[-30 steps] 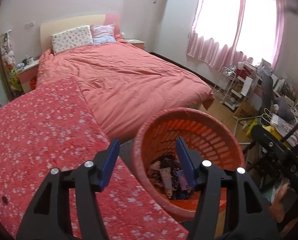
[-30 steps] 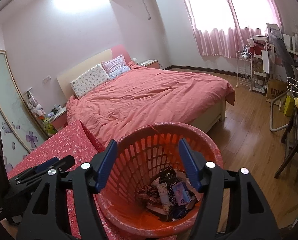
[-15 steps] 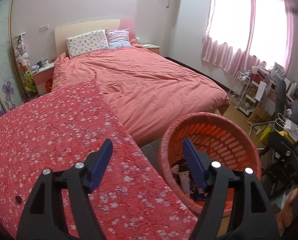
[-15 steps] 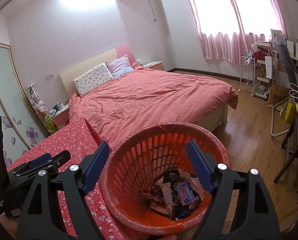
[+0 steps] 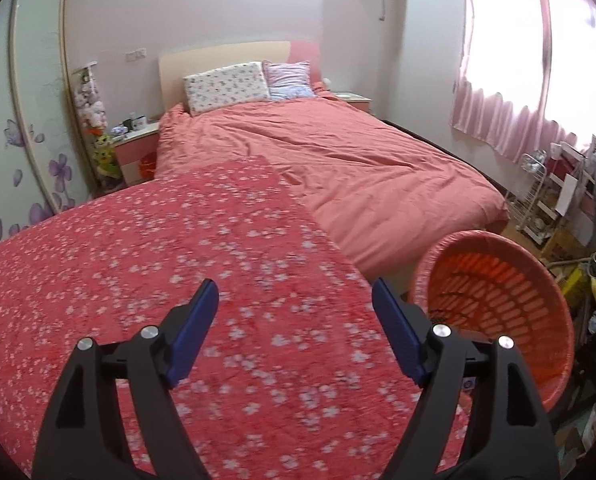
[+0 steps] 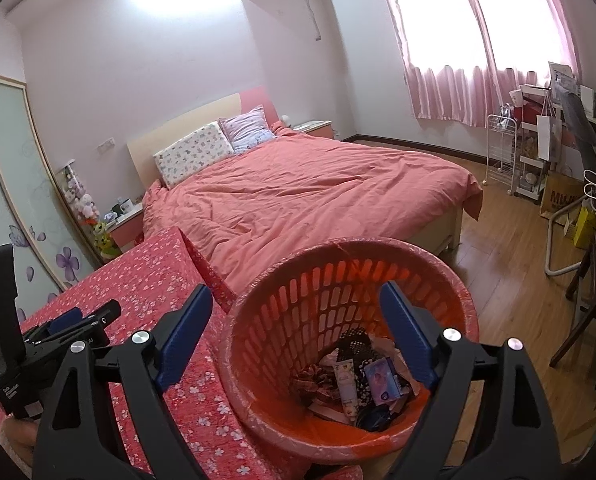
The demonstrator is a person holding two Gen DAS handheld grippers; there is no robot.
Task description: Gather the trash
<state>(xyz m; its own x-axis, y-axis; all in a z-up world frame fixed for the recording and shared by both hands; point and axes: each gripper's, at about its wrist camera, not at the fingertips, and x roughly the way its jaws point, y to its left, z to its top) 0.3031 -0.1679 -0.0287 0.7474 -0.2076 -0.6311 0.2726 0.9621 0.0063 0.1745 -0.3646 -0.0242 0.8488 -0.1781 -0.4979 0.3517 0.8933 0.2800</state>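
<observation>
Right wrist view: the right gripper (image 6: 295,312) hangs over the orange basket (image 6: 257,360), its jaws spread wide with nothing between them, having just been opening. Trash (image 6: 358,376) lies heaped in the basket's bottom at 6 o'clock. The left gripper (image 6: 85,316) shows at 9 o'clock above the floral cloth (image 6: 145,276).

From the left wrist, the left gripper (image 5: 295,304) also stands wide and empty, its jaws having just been opening, over the floral cloth (image 5: 177,248). The orange basket (image 5: 538,280) sits at 4 o'clock, just beside the cloth's edge. The bed (image 5: 358,160) lies at 12 o'clock.
</observation>
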